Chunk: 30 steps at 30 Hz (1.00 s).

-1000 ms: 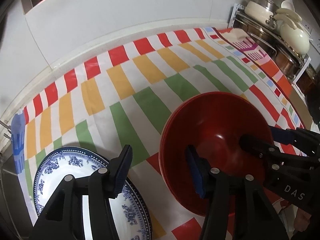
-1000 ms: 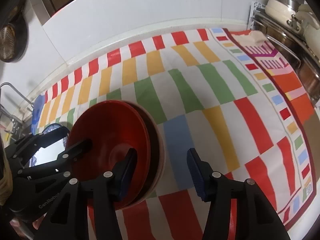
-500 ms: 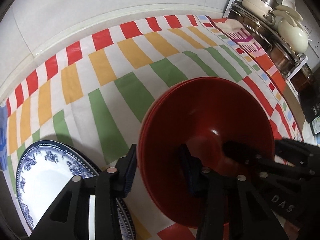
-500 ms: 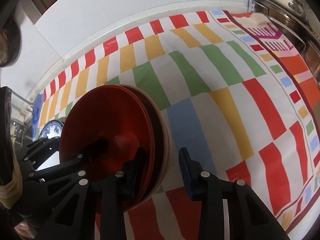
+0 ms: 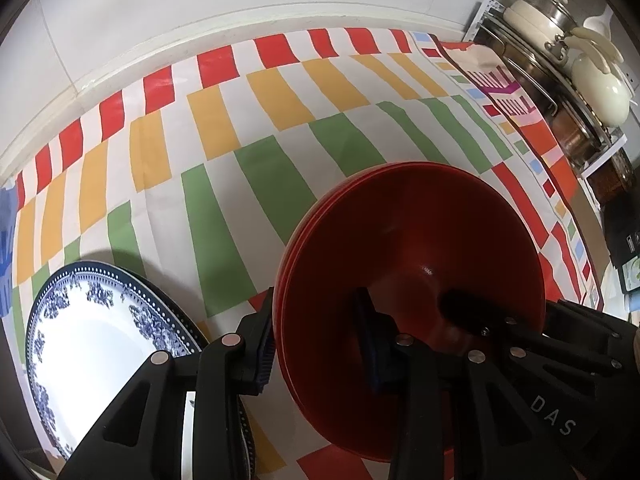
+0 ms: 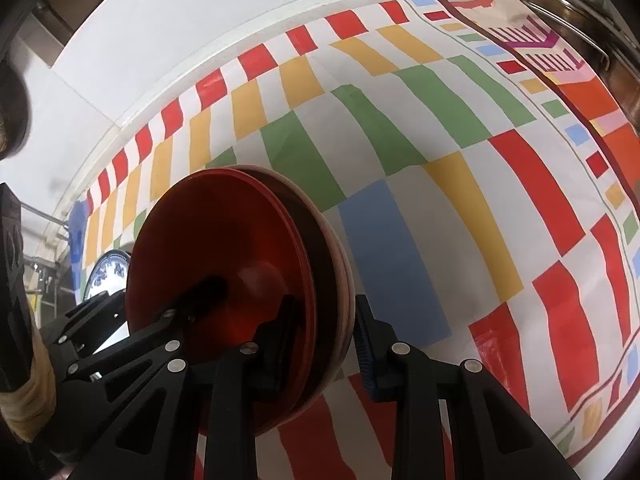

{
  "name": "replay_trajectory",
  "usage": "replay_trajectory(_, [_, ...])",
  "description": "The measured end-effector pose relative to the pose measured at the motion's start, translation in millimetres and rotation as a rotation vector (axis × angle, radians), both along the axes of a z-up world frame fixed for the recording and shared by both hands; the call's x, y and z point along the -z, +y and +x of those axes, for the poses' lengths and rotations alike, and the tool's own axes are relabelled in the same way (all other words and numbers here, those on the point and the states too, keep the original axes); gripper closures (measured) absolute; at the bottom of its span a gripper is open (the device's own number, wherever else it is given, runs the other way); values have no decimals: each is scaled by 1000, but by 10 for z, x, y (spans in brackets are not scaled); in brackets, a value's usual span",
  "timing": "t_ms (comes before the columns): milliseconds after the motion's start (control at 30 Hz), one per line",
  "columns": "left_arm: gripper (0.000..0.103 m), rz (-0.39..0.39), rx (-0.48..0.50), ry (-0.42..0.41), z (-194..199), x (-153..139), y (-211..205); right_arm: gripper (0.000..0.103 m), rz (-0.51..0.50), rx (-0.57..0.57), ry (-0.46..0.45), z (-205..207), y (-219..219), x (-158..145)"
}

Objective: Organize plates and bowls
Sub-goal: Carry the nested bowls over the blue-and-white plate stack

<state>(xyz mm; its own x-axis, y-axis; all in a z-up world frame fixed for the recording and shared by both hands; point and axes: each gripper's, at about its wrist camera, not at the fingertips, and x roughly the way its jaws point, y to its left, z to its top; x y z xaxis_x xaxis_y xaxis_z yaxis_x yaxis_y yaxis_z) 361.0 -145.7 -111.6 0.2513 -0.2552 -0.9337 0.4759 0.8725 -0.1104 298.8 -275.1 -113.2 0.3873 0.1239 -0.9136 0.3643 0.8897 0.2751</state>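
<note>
White tiled wall (image 5: 200, 4), checked tablecloth (image 5: 256, 128) in red, yellow, green, metal pot rack (image 5: 560, 92) at right

Counter covered by striped tablecloth (image 5: 256, 128), red, orange, green and white blocks. Blue-and-white plate (image 5: 100, 344) lies on it left of the left claw (image 5: 316, 340); red bowl stack (image 5: 420, 240) sits between both claws. Pot rack (image 5: 560, 92) far right, ahead.

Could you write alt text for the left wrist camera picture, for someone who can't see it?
A stack of red bowls has its rim between the fingers of both black grippers, left gripper and right gripper, above a colourful checked tablecloth. A blue-and-white plate lies lower left; pots crowd a rack, far right.
</note>
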Motion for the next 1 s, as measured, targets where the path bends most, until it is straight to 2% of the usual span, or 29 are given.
replay_trajectory(167, [68,-11,-12,15,-30,-21,17,74,4,26,15,4,-24,-7])
replay_trajectory(433, [68,-40,-55,-30,-123,-236,217,74,-6,16,-8,-42,25,-131])
replay_trajectory(733, [69,-56,-143,-116,-295,-523,638,74,-19,-62,-73,-65,321,-396])
replay_trajectory(1000, [69,-66,-256,-139,-423,-660,1161,74,-19,-169,-123,-49,752,-552])
